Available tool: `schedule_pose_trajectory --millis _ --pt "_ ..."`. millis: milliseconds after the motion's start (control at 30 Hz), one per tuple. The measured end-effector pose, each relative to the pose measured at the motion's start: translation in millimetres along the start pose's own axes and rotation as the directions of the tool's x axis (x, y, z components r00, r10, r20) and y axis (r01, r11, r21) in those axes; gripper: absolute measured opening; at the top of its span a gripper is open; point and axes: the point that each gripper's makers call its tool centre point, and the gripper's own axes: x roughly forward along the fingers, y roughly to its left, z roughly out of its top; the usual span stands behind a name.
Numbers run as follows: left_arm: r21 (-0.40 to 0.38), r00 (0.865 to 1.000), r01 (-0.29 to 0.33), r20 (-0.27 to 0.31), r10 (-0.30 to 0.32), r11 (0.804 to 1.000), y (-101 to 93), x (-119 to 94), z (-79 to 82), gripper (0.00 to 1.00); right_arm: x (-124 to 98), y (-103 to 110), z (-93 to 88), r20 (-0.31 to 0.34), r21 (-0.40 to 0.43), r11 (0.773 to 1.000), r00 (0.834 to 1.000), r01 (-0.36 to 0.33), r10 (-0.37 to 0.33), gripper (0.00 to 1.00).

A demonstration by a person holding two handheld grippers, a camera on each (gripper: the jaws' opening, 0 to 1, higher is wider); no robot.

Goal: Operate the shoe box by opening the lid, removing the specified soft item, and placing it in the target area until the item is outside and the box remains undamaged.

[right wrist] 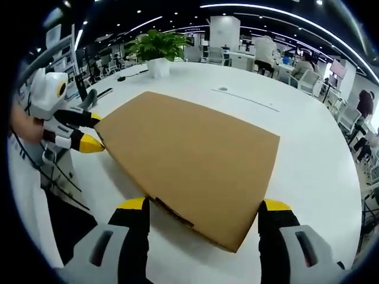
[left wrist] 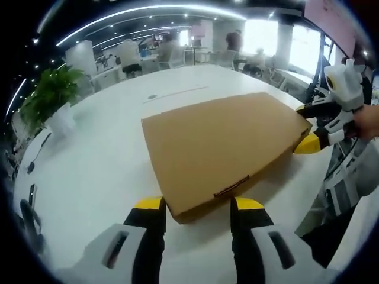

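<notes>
Cardboard shoe box (left wrist: 222,145) lies closed on the white table (left wrist: 100,160), no readable print; left gripper (left wrist: 198,204) and right gripper (right wrist: 204,205) gape wide at its corners.

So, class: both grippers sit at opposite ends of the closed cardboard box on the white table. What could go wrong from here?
1. The left gripper and right gripper straddle corners of the shoe box; squeezing there may crush the cardboard.
2. The lid's tab looks shut, so lifting unevenly could tear it.
3. The white table looks smooth; the box might slide instead of opening.
</notes>
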Motion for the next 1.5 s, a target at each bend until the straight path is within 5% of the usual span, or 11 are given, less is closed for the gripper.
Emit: schedule_pose_trajectory --millis 833,1500 --pt "-0.055 0.999 -0.011 0.047 0.014 0.998 -11.0 -12 -12.3 0.46 -10 11 -11.1 0.012 -0.006 1.0 1.0 0.006 -0.006 0.75" --pt "-0.144 0.998 -0.03 0.043 0.036 0.989 6.1 -21 -22.9 0.45 -2 27 -1.5 0.007 -0.018 1.0 1.0 -0.019 0.019 0.75"
